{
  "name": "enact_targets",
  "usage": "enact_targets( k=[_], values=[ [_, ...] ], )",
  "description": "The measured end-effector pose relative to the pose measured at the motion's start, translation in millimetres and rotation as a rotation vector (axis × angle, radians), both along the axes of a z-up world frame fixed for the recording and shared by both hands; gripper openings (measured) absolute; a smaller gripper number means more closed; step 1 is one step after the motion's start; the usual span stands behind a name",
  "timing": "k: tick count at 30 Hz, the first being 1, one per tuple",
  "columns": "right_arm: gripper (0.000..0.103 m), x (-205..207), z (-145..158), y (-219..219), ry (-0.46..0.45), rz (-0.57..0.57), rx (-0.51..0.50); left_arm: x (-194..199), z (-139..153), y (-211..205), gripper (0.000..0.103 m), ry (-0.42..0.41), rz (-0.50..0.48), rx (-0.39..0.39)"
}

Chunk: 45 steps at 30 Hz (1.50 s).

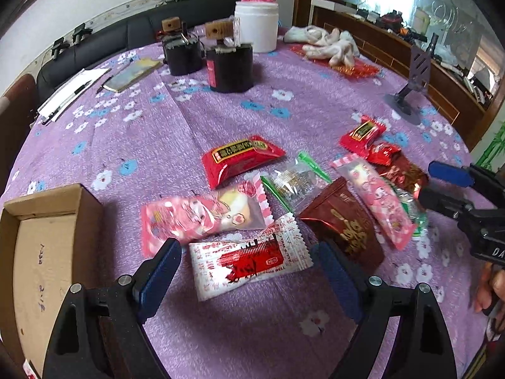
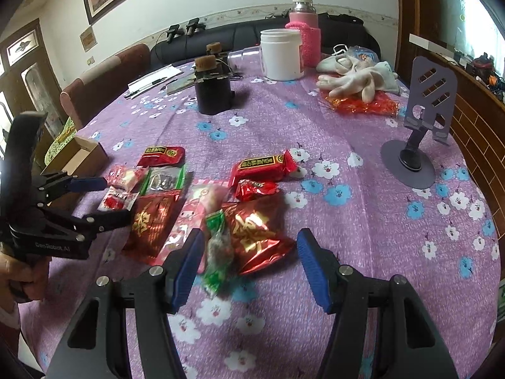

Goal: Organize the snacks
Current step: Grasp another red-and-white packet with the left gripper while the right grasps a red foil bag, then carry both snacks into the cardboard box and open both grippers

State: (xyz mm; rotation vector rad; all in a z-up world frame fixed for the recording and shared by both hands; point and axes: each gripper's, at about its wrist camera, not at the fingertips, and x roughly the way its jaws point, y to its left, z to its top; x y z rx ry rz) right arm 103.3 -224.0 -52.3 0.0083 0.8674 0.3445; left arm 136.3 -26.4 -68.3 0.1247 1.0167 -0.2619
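Several snack packets lie loose on the purple flowered tablecloth [image 1: 221, 117]. My left gripper [image 1: 244, 249] is open and straddles a white-and-red packet [image 1: 252, 262], with a pink packet [image 1: 202, 218] just beyond it. An open cardboard box [image 1: 38, 221] stands to its left. My right gripper [image 2: 249, 237] is open above a red foil bag [image 2: 258, 237] and a green-ended packet [image 2: 217, 252], whose edge lies close to the left finger. Neither packet is pressed. Each gripper also shows in the other's view: the right gripper [image 1: 432, 186] and the left gripper [image 2: 110, 200].
At the back stand a white jar [image 1: 257, 25], a pink flask [image 2: 304, 31], and two black containers [image 1: 230, 66]. White gloves [image 1: 328, 44] and a purple phone stand [image 2: 423, 120] sit on the right, papers with a pen [image 1: 72, 91] on the left. A hand [image 1: 489, 287] holds the right gripper.
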Motion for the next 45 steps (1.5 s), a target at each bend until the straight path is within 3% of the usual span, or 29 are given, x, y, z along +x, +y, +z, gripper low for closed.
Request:
enact_targets(
  k=[4, 8, 11, 18, 22, 31, 45],
  values=[
    [0.060, 7, -2, -2, 0.002, -0.001, 0.002, -2, -6, -11, 0.091, -0.002, -0.026, 0.020],
    [0.060, 14, -7, -2, 0.017, 0.008, -0.003, -6, -2, -17, 0.074, -0.003, -0.041, 0.024],
    [0.060, 17, -10, 1, 0.024, 0.020, -0.008, -8, -1, -15, 0.068, -0.002, -0.033, 0.017],
    [0.057, 23, -13, 5, 0.028, 0.026, -0.034, -17, -1, -15, 0.066, -0.001, -0.038, 0.010],
    [0.036, 23, -12, 6, 0.028, 0.025, -0.047, -21, -1, -11, 0.065, -0.005, -0.036, -0.013],
    [0.030, 16, -6, 2, -0.003, 0.010, -0.039, -30, 3, -2, 0.057, -0.014, -0.040, -0.078],
    [0.029, -8, 20, 4, -0.052, 0.026, 0.007, -46, 26, 13, 0.057, -0.065, 0.005, -0.113]
  ],
)
